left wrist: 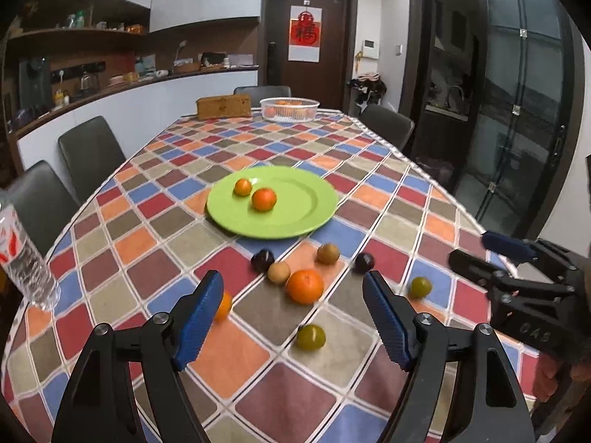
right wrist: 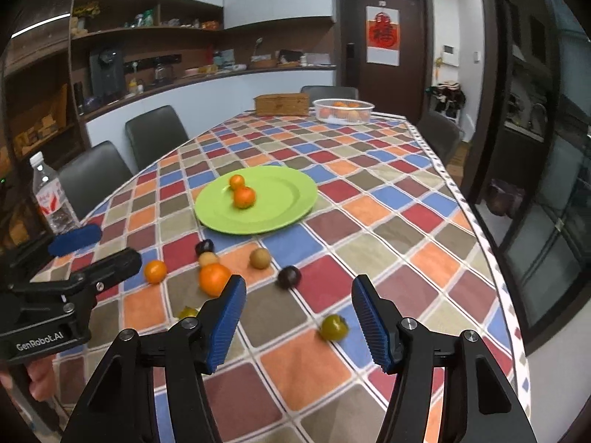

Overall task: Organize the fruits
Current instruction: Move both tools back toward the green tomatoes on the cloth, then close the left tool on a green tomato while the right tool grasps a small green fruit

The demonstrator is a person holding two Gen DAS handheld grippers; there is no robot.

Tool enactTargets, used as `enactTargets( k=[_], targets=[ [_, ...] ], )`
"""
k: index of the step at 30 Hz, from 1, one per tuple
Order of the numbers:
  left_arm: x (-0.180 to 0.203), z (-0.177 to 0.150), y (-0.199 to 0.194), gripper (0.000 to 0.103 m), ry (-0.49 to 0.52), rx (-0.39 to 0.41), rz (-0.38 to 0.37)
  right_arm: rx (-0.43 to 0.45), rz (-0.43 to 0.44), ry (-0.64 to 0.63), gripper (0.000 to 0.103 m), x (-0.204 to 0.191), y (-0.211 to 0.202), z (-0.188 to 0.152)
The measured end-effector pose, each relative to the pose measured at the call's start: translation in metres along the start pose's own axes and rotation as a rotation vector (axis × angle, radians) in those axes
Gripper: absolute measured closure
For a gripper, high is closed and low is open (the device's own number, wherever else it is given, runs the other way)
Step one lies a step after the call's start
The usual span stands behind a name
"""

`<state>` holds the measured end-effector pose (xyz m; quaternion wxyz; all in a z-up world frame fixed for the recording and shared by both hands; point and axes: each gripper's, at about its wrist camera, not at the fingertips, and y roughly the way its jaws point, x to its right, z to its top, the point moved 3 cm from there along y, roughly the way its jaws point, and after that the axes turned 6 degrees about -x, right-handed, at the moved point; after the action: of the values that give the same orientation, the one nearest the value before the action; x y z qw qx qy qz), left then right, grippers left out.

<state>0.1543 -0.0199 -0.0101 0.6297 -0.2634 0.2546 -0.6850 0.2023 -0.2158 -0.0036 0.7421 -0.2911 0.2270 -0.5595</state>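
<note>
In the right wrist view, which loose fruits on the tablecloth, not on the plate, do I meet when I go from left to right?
small orange → large orange → tan fruit → dark plum → green fruit. I leave out the fruits that crowd around the large orange, since their places overlap.

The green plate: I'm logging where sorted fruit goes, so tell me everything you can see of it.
The green plate is round, lime green and smooth, plastic or glazed by its look, with a wide raised rim around a shallow well. It lies flat on the checkered tablecloth near the table's middle, beyond the loose fruit. Two small orange fruits sit on its left half: the nearer one and the farther one, close together; contact is unclear. Neither gripper touches it.
</note>
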Motion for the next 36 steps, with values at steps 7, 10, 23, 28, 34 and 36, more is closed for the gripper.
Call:
enactTargets(
  k=[7,10,23,28,34,36],
  targets=[
    [0.005,-0.026,0.017,0.026,0.035,-0.062,0.015,-0.055,-0.034,0.017,0.042,0.008,0.01,-0.026],
    [0.008,-0.033,0.028,0.026,0.035,-0.105,0.009,-0.088,-0.026,0.048,0.043,0.014,0.019,-0.034],
    [0.009,-0.047,0.071,0.034,0.017,-0.24,-0.01,-0.19,-0.008,0.119,0.043,0.029,0.059,-0.049],
    [0.011,-0.047,0.08,0.041,0.034,-0.26,-0.014,-0.207,-0.012,0.122,0.045,0.033,0.071,-0.047],
    [0.011,-0.044,0.089,0.052,0.028,-0.272,-0.029,-0.217,-0.007,0.109,0.05,0.034,0.083,-0.043],
    [0.011,-0.042,0.091,0.056,0.028,-0.274,-0.031,-0.218,-0.001,0.103,0.054,0.033,0.086,-0.041]
  ],
)
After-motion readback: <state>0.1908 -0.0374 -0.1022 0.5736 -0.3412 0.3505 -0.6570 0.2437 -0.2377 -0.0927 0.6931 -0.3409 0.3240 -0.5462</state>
